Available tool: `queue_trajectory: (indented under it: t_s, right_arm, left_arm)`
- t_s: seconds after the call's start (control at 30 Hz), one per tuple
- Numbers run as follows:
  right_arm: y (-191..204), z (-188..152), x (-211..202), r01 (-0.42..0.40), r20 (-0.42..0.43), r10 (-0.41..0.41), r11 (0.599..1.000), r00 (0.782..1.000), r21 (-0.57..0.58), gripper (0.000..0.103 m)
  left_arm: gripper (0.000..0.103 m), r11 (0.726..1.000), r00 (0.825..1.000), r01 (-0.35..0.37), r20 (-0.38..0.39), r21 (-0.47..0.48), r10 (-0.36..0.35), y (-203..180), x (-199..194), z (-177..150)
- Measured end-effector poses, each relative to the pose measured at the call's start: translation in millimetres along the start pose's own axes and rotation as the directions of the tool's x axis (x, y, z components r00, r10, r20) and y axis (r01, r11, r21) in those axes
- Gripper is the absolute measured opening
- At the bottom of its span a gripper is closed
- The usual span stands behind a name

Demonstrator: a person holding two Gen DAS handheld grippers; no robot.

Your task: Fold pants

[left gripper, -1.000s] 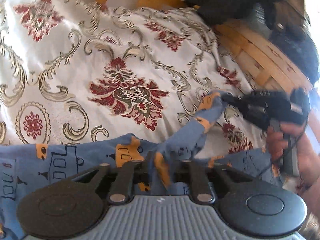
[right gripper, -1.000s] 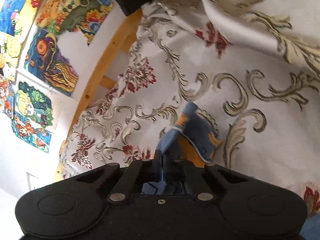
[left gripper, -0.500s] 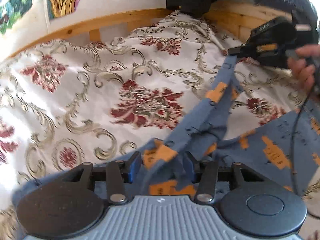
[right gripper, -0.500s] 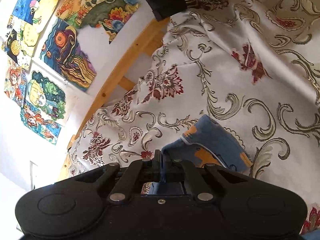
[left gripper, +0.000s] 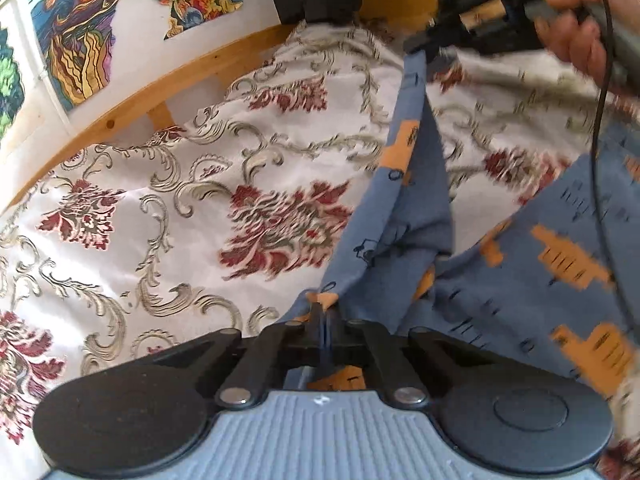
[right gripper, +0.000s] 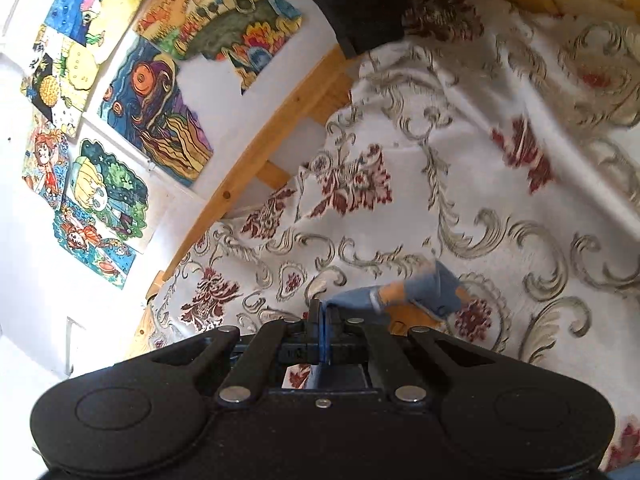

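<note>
Blue pants with orange block prints, lifted off a floral bedspread, one edge stretched taut and raised, the rest draping toward the bedspread's right edge

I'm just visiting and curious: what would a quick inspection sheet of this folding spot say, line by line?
Surface: bedspread, white with red flowers and scrolls, on a wooden bed frame.
Job's things: blue pants with orange print, lifted and stretched between both tools.
Clutter: dark garment hanging at the bed's head.
Grippers: left tool shut on the pants; right tool shut on the pants, held by a hand.
Cables: black cable hanging by the hand.
Surroundings: colourful drawings on a white wall.
</note>
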State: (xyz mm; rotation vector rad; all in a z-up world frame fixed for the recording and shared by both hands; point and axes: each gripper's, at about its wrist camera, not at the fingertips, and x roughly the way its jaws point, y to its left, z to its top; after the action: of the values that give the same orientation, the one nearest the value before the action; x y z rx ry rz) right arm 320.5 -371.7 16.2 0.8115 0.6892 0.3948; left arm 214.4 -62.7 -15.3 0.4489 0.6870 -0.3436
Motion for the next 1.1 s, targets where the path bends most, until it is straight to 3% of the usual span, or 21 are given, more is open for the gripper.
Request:
queue_trajectory:
  t_s: [0.17, 0.27, 0.33, 0.4, 0.43, 0.47, 0.53, 0.6, 0.7, 0.77, 0.87, 0.97, 1.0, 1.1]
  right_arm:
    - [9.3, 1.2, -44.9, 0.022, 0.084, -0.010, 0.989, 0.996, -0.144, 0.000]
    - [23.7, -8.7, -95.6, 0.092, 0.196, -0.029, 0.941, 0.980, -0.325, 0.000]
    - [36.4, -31.1, -134.1, 0.195, 0.290, -0.051, 0.848, 0.956, -0.493, 0.000]
    - [39.1, -64.4, -162.1, 0.342, 0.357, -0.133, 0.704, 0.924, -0.623, 0.000]
    - [34.5, -78.4, -169.4, 0.386, 0.361, -0.182, 0.655, 0.915, -0.650, 0.000]
    - [25.5, -91.8, -174.0, 0.415, 0.342, -0.241, 0.630, 0.908, -0.657, 0.000]
    - [-2.5, -111.9, -178.4, 0.451, 0.271, -0.364, 0.644, 0.891, -0.618, 0.000]
    - [-31.4, -127.2, -180.0, 0.497, 0.202, -0.473, 0.662, 0.858, -0.561, 0.000]
    - [-51.3, -142.2, -183.8, 0.523, 0.133, -0.538, 0.684, 0.833, -0.508, 0.000]
    - [-51.9, -145.1, -186.2, 0.530, 0.127, -0.545, 0.691, 0.829, -0.492, 0.000]
    - [-37.8, -150.3, -189.9, 0.570, 0.201, -0.559, 0.630, 0.804, -0.527, 0.000]
    - [-10.0, -165.3, -183.3, 0.628, 0.307, -0.595, 0.462, 0.743, -0.626, 0.000]
    - [-8.6, -170.8, -178.2, 0.619, 0.281, -0.615, 0.447, 0.737, -0.646, 0.000]
    - [-25.1, -174.9, -173.4, 0.585, 0.140, -0.655, 0.533, 0.743, -0.611, 0.000]
  left_arm:
    - [0.000, 0.997, 0.994, 0.070, 0.083, 0.020, -0.072, -19.6, -32.0, 9.4]
    - [0.000, 0.987, 0.979, 0.139, 0.140, 0.077, -0.148, -39.6, -53.1, 12.2]
    - [0.000, 0.975, 0.968, 0.171, 0.160, 0.138, -0.192, -57.6, -63.8, 13.0]
    - [0.000, 0.963, 0.962, 0.198, 0.152, 0.183, -0.227, -72.4, -67.1, 9.7]
    - [0.000, 0.955, 0.960, 0.216, 0.136, 0.205, -0.246, -80.2, -66.4, 5.9]
    - [0.000, 0.946, 0.958, 0.234, 0.111, 0.224, -0.263, -87.3, -62.6, 1.2]
    - [0.000, 0.928, 0.953, 0.279, 0.047, 0.245, -0.299, -100.8, -52.3, -10.3]
    - [0.000, 0.915, 0.947, 0.310, 0.000, 0.259, -0.321, -111.7, -43.7, -20.8]
    - [0.000, 0.903, 0.943, 0.326, -0.029, 0.279, -0.331, -120.5, -39.5, -31.9]
    - [0.000, 0.903, 0.942, 0.330, -0.033, 0.275, -0.334, -119.6, -41.5, -35.8]
    - [0.000, 0.907, 0.941, 0.332, -0.026, 0.260, -0.337, -117.7, -43.9, -34.8]
    - [0.000, 0.907, 0.941, 0.332, -0.018, 0.259, -0.339, -117.3, -47.2, -30.5]
    - [0.000, 0.907, 0.942, 0.329, -0.020, 0.264, -0.336, -117.9, -47.0, -30.6]
    - [0.000, 0.904, 0.938, 0.343, -0.043, 0.255, -0.344, -117.1, -42.4, -33.6]
